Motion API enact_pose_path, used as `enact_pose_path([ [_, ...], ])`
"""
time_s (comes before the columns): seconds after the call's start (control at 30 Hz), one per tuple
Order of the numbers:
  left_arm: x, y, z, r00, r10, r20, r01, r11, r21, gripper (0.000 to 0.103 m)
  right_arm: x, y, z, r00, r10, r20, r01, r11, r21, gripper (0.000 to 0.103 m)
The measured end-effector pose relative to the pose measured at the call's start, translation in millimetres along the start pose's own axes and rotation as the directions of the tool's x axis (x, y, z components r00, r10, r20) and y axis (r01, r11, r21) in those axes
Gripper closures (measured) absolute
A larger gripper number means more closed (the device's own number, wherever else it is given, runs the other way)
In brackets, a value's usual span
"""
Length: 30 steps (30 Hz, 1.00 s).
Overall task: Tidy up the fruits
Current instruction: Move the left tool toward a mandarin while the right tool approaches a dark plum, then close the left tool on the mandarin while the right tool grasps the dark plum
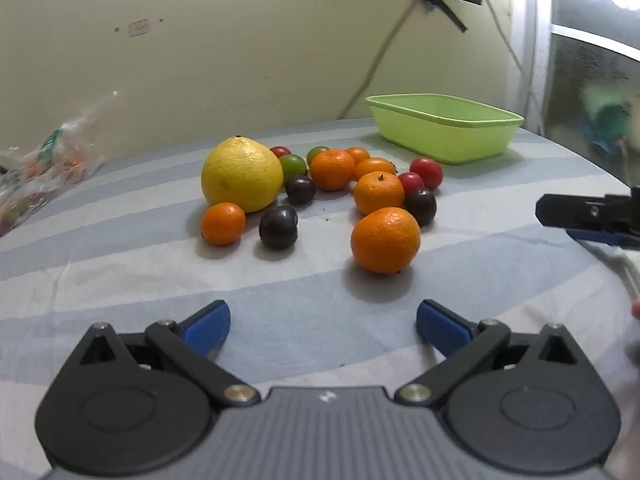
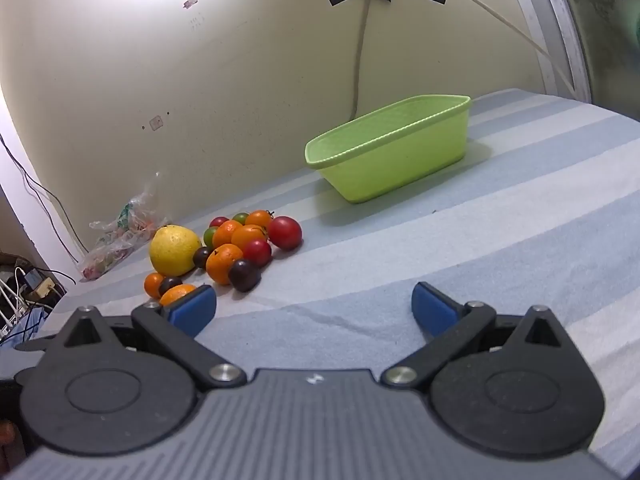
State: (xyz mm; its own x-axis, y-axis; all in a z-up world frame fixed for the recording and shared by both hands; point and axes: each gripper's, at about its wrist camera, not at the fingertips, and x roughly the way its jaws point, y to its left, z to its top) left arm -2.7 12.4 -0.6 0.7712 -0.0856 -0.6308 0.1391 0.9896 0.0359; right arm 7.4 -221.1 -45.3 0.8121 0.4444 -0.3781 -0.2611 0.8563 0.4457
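On the striped cloth (image 1: pixel 120 272), nearest the wide-apart, empty left gripper (image 1: pixel 323 330), sat an orange (image 1: pixel 385 239); behind it clustered the other fruits (image 1: pixel 320 184); farthest stood the green tub (image 1: pixel 444 128), long axis running left-right; the right gripper (image 2: pixel 314 310) gaped too, holding nothing

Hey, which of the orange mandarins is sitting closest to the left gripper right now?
The biggest-looking mandarin, alone at the front right of the pile, just ahead of the open left gripper. The other mandarins sit farther back, clustered beside the yellow citrus.
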Motion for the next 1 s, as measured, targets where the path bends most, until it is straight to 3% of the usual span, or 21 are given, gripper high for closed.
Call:
enact_pose_path([
  [0.37,-6.1,9.2,-3.3,0.999,-0.032,0.033,0.033,0.999,-0.031,0.001,1.7,5.3,-2.8,1.000,-0.026,-0.001,0.026,0.999,-0.028,0.000],
  [0.5,-12.7,19.0,-4.6,0.993,-0.089,0.082,0.095,0.993,-0.071,0.018,6.1,12.9,-3.7,0.998,-0.060,-0.012,0.059,0.996,-0.070,0.000],
  [0.57,-15.5,20.5,-3.3,0.985,-0.135,0.104,0.142,0.988,-0.067,0.023,6.9,13.7,-1.9,0.997,-0.075,-0.003,0.074,0.994,-0.076,0.017],
  [0.6,-15.6,19.5,-1.6,0.980,-0.165,0.110,0.171,0.984,-0.050,0.024,9.2,14.4,0.4,0.998,-0.059,-0.011,0.058,0.994,-0.090,0.040],
  [0.63,-15.5,16.3,1.0,0.975,-0.189,0.115,0.192,0.981,-0.018,0.028,14.0,14.9,4.6,0.999,-0.034,-0.034,0.030,0.993,-0.112,0.055],
  [0.7,-13.3,6.6,8.6,0.969,-0.216,0.117,0.209,0.975,0.071,0.034,26.7,15.1,16.3,0.995,0.037,-0.093,-0.047,0.993,-0.108,0.061],
  [0.8,-5.1,-3.3,17.3,0.962,-0.253,0.103,0.235,0.958,0.164,0.041,46.9,22.4,35.3,0.980,0.127,-0.154,-0.143,0.985,-0.099,0.061],
  [0.9,4.3,-6.4,23.3,0.963,-0.258,0.073,0.240,0.952,0.191,0.050,66.4,38.9,42.1,0.966,0.118,-0.230,-0.155,0.977,-0.149,0.061],
  [1.0,12.8,-3.3,25.7,0.966,-0.253,0.052,0.238,0.951,0.195,0.053,82.4,48.1,38.9,0.955,0.106,-0.276,-0.157,0.973,-0.168,0.061],
])
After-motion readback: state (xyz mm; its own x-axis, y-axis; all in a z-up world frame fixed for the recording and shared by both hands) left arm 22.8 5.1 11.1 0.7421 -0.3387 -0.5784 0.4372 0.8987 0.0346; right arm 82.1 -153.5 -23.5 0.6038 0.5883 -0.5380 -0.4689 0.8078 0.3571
